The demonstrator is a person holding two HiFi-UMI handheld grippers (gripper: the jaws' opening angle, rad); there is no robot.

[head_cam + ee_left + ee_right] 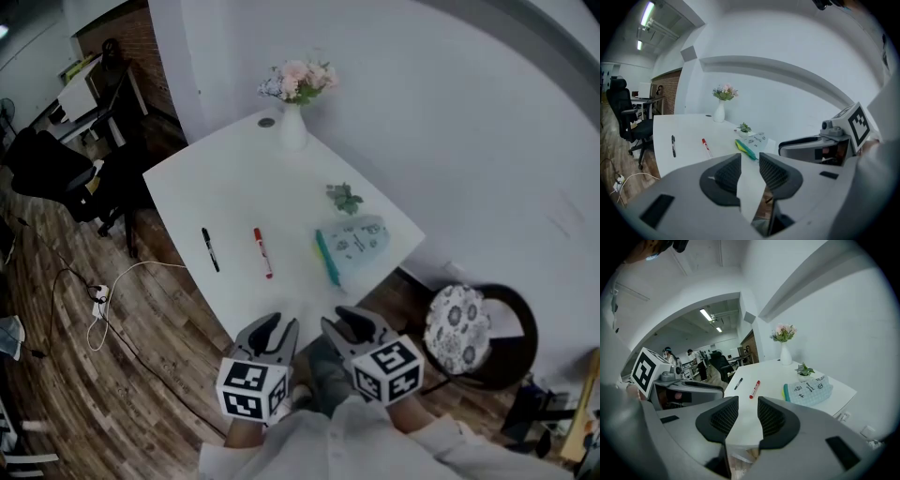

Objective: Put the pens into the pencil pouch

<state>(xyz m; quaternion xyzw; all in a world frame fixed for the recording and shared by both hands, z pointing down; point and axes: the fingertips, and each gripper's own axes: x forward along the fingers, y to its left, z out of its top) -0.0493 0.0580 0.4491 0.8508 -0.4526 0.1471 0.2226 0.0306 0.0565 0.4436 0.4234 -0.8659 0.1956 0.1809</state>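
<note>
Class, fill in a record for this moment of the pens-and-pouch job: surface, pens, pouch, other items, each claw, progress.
Surface: white table
Pens: black pen and red marker, lying apart, side by side
Pouch: pale blue pencil pouch right of the marker, teal zip edge towards the pens; open or zipped cannot be told
Other items: small potted plant; white vase of flowers at the far corner
Left side: left claw open, empty, short of the table
Right side: right claw open, empty, beside it
Progress: both pens lie outside the pouch

White table (234, 178); on it black pen (210, 249), red pen (262, 252), pouch (358, 246), small plant (344, 198), flower vase (292, 127).
</note>
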